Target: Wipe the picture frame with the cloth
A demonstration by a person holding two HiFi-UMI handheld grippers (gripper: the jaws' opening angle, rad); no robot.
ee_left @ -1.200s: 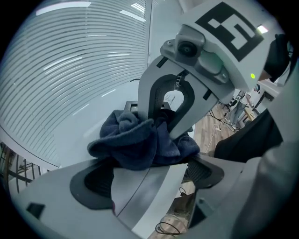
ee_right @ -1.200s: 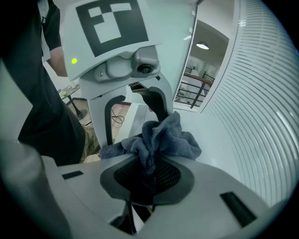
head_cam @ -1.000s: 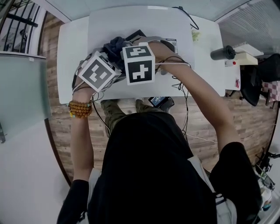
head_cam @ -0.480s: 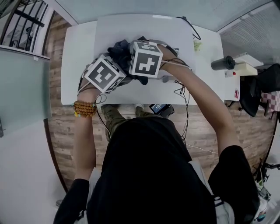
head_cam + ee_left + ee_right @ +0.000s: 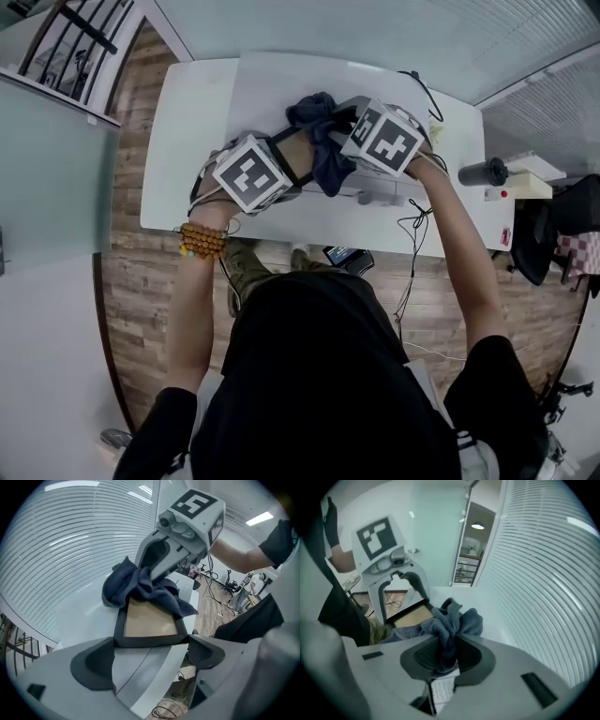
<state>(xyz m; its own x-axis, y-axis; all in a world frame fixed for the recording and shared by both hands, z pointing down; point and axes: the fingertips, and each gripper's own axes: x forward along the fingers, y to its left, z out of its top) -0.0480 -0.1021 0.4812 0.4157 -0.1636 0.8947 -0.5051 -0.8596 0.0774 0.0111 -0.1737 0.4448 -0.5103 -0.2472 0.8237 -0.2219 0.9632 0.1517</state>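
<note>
Blue cloth (image 5: 451, 618) in right gripper (image 5: 447, 654) jaws; left gripper (image 5: 151, 642) clamps picture frame (image 5: 149, 621)

Bright, even light from ceiling strips (image 5: 262, 518) above the surface (image 5: 192, 141); white surface near blown out, shadows soft. Heavy fisheye, black corners in both gripper views. Nearest foreground slightly blurred.

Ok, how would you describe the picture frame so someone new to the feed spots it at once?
Over the middle of the white table, the picture frame is gripped by its near edge in the fingers of the left gripper. It is the only flat black-rimmed rectangle with a tan panel; the crumpled dark blue cloth in the right gripper lies on its far edge.
</note>
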